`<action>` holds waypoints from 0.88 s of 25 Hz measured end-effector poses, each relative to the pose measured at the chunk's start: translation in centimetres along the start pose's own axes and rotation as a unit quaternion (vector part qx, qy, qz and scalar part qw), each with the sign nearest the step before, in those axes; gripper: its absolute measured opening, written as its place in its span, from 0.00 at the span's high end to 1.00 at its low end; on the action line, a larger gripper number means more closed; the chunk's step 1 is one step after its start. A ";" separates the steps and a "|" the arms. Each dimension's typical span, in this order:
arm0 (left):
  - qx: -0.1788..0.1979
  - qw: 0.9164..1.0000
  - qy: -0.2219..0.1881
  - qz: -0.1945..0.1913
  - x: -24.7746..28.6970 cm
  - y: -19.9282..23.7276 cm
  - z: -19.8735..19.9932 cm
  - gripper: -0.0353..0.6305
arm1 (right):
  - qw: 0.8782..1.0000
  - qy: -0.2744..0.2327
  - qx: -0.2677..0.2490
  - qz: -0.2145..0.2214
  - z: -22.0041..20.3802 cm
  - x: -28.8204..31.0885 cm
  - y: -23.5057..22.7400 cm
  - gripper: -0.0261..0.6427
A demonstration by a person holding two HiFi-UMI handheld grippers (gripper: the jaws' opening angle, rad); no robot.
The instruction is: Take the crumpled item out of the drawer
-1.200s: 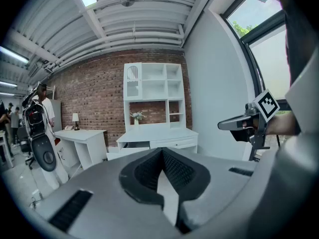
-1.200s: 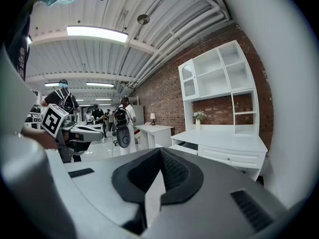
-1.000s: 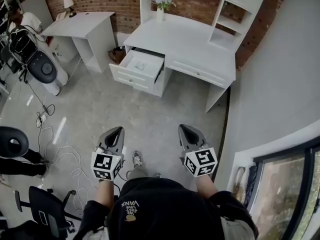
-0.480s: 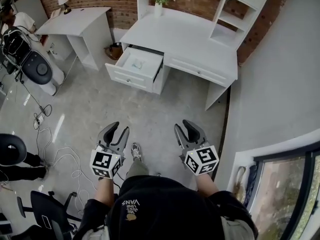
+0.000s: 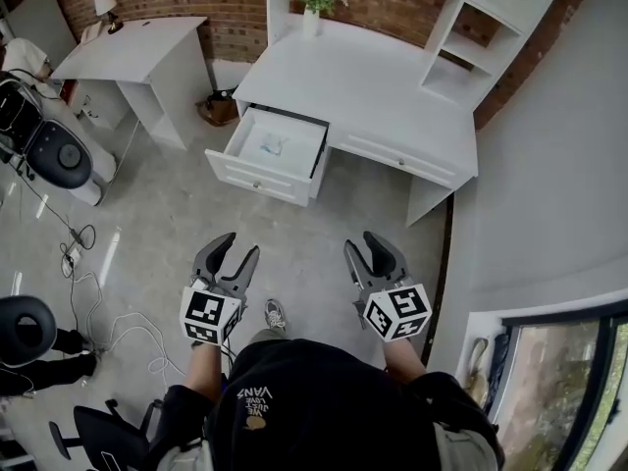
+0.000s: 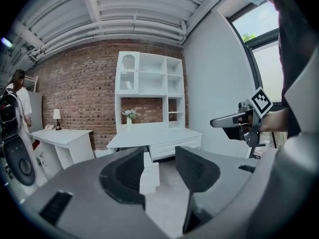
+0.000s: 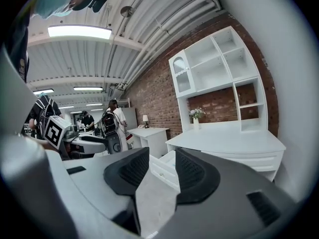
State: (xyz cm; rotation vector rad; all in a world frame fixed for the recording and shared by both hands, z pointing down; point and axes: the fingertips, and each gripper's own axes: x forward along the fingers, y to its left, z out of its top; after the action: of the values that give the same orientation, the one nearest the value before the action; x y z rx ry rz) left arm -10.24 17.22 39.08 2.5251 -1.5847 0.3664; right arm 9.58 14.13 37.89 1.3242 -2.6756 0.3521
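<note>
Faintly, crumpled item shows in drawer — left tool, right tool just opened, empty.

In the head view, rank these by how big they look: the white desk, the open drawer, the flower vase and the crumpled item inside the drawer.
1. white desk
2. open drawer
3. flower vase
4. crumpled item, smallest, though the vase stands farther from the camera.

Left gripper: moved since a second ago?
Yes. In the head view the left gripper stands closer to the open drawer, and its jaws have just been opening, with nothing between them.
</note>
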 end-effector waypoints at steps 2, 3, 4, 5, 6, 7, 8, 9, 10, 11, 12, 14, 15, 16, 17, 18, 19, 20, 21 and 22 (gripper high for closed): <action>0.007 1.000 0.003 -0.004 1.2 2.5 0.3 0.68 | 1.000 0.000 0.004 -0.006 0.5 2.6 0.0 0.75; 0.010 1.000 0.005 -0.007 1.8 3.8 0.5 0.68 | 1.000 0.001 0.006 -0.010 0.7 3.9 0.1 0.75; 0.012 1.000 0.006 -0.009 2.3 5.1 0.5 0.68 | 1.000 0.001 0.008 -0.014 0.8 5.1 0.2 0.75; 0.014 1.000 0.009 -0.012 2.8 6.3 0.5 0.68 | 1.000 0.002 0.009 -0.018 0.9 6.3 0.3 0.75; 0.017 1.000 0.011 -0.016 3.2 7.4 0.5 0.68 | 1.000 0.002 0.010 -0.022 1.0 7.3 0.3 0.75; 0.020 1.000 0.013 -0.020 3.8 8.4 0.5 0.68 | 1.000 0.003 0.011 -0.027 1.2 8.3 0.3 0.75; 0.022 0.999 0.015 -0.024 4.3 9.3 0.5 0.68 | 0.999 0.002 0.012 -0.032 1.3 9.2 0.3 0.75; 0.025 0.999 0.016 -0.028 4.8 10.1 0.4 0.68 | 0.999 0.002 0.012 -0.037 1.4 10.0 0.2 0.75; 0.027 0.999 0.017 -0.032 5.3 10.8 0.4 0.68 | 0.999 0.002 0.013 -0.041 1.5 10.7 0.2 0.75; 0.028 0.999 0.019 -0.035 5.9 11.5 0.2 0.68 | 0.999 0.002 0.014 -0.044 1.5 11.4 0.1 0.75; 0.028 0.999 0.021 -0.037 6.5 12.2 0.1 0.68 | 0.999 0.002 0.015 -0.046 1.5 12.0 0.0 0.75; 0.026 0.999 0.024 -0.041 8.0 13.1 -0.2 0.68 | 0.999 0.006 0.016 -0.048 1.4 13.2 -0.4 0.75; 0.025 0.998 0.026 -0.044 8.8 13.3 -0.3 0.68 | 0.999 0.008 0.017 -0.048 1.4 13.7 -0.7 0.75; 0.024 0.998 0.028 -0.046 9.6 13.5 -0.4 0.68 | 0.999 0.010 0.018 -0.049 1.3 14.1 -1.1 0.75; 0.024 0.998 0.031 -0.048 10.4 13.7 -0.5 0.68 | 0.999 0.012 0.020 -0.049 1.3 14.6 -1.6 0.75; 0.024 0.998 0.034 -0.049 11.3 13.9 -0.6 0.68 | 0.998 0.014 0.022 -0.049 1.2 15.1 -2.1 0.75; 0.024 0.998 0.037 -0.050 12.2 14.2 -0.7 0.68 | 0.998 0.015 0.024 -0.048 1.2 15.7 -2.7 0.75; 0.025 0.998 0.040 -0.052 13.3 14.4 -0.7 0.68 | 0.998 0.016 0.025 -0.047 1.2 16.3 -3.4 0.75; 0.027 0.997 0.043 -0.053 14.4 14.7 -0.8 0.68 | 0.999 0.017 0.024 -0.044 1.3 17.1 -4.1 0.75; 0.031 0.997 0.046 -0.054 15.5 14.9 -0.8 0.68 | 0.999 0.017 0.024 -0.041 1.3 17.9 -4.8 0.75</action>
State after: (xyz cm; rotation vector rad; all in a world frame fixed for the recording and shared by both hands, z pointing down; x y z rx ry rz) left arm -17.30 -2.57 43.96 2.5852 -1.4199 0.5174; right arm 2.57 -2.77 41.34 1.4219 -2.5913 0.4272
